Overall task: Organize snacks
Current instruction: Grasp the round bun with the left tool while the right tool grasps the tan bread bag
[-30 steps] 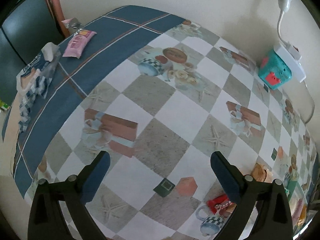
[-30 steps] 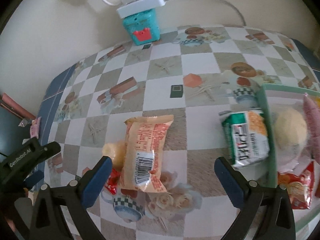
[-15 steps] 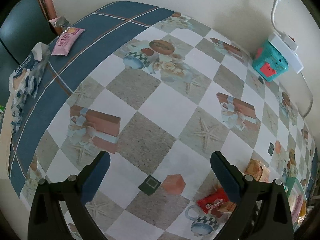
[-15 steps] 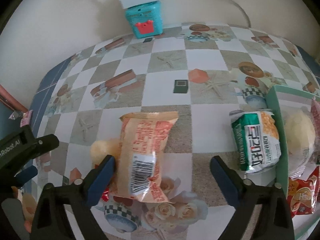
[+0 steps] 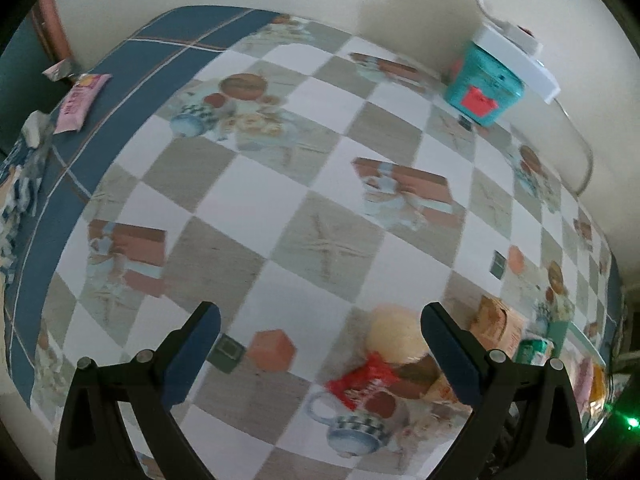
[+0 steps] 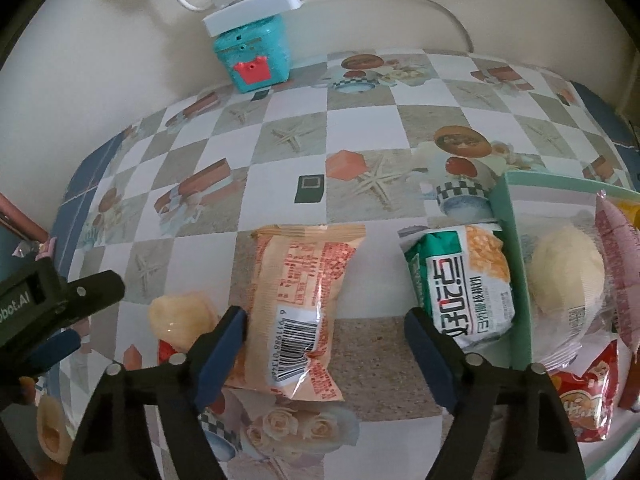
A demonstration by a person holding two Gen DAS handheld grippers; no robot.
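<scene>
An orange snack pack (image 6: 300,304) lies flat on the checked tablecloth between the fingers of my right gripper (image 6: 326,344). Its jaws are closing; the left pad is at the pack's edge, the right pad still apart from it. A green snack pack (image 6: 460,280) leans against the mint tray (image 6: 516,264). To the left sit a pale round bun (image 6: 180,316) and a small red pack (image 6: 164,354). My left gripper (image 5: 320,340) hangs open above the table, with the bun (image 5: 396,336) just inside its right finger and the red pack (image 5: 368,380) below it.
The tray holds a wrapped bun (image 6: 568,276), a pink pack (image 6: 616,248) and a red pack (image 6: 588,404). A teal box (image 6: 252,52) under a white power strip stands by the wall. A pink pack (image 5: 82,100) and a blue-white bag (image 5: 20,184) lie at the far left table edge.
My left gripper has slid right, so the bun and red pack now show between its fingers. The right gripper's jaws have narrowed around the orange pack and sunk closer to it.
</scene>
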